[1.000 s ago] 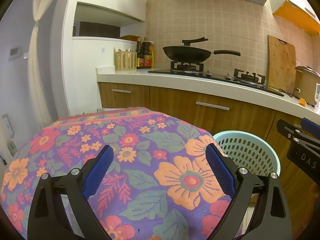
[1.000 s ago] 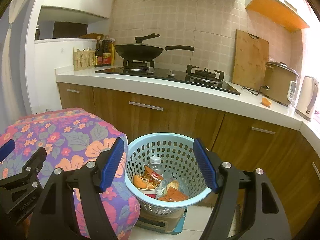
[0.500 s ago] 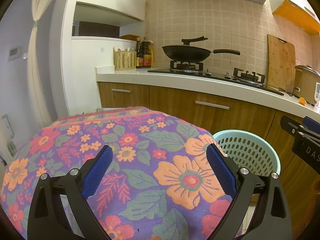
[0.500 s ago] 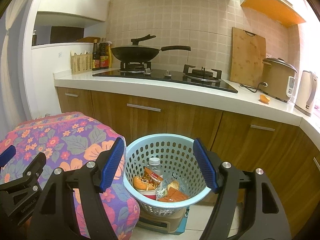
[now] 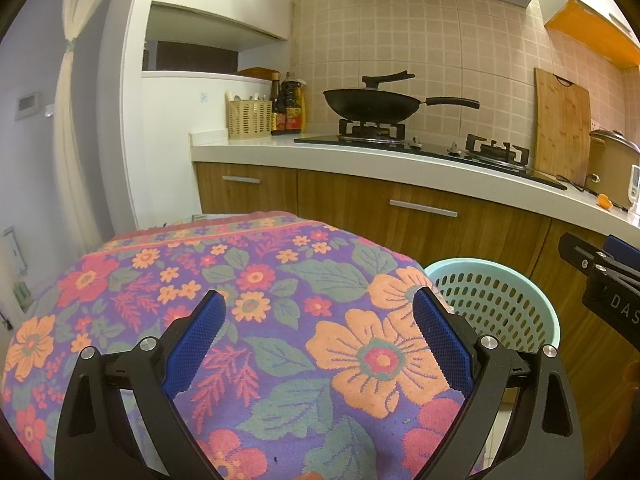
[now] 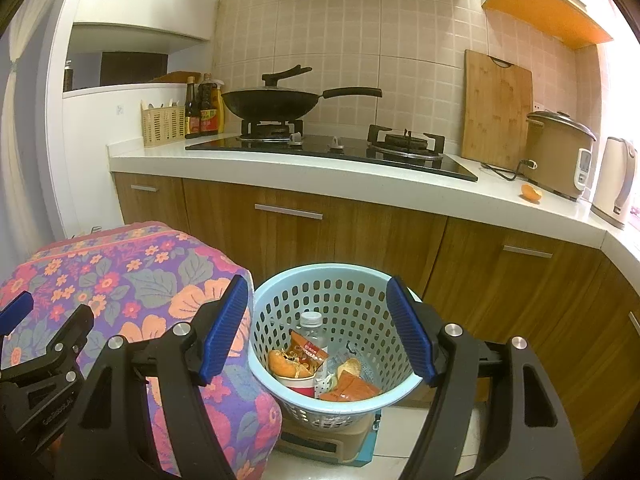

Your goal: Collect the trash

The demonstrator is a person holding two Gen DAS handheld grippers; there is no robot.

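A light blue perforated trash basket stands on the floor by the wooden cabinets and holds a plastic bottle, a snack wrapper, bread pieces and other wrappers. It also shows in the left wrist view at right. My right gripper is open and empty, hovering above and in front of the basket. My left gripper is open and empty over the flowered cloth. A piece of orange peel lies on the counter beside the rice cooker.
The flowered cloth covers a table left of the basket. The white counter holds a wok on a gas hob, sauce bottles, a cutting board, a rice cooker and a kettle.
Both grippers have drifted slightly; the right wrist view has shifted a little rightward and up. Both stay open and empty.
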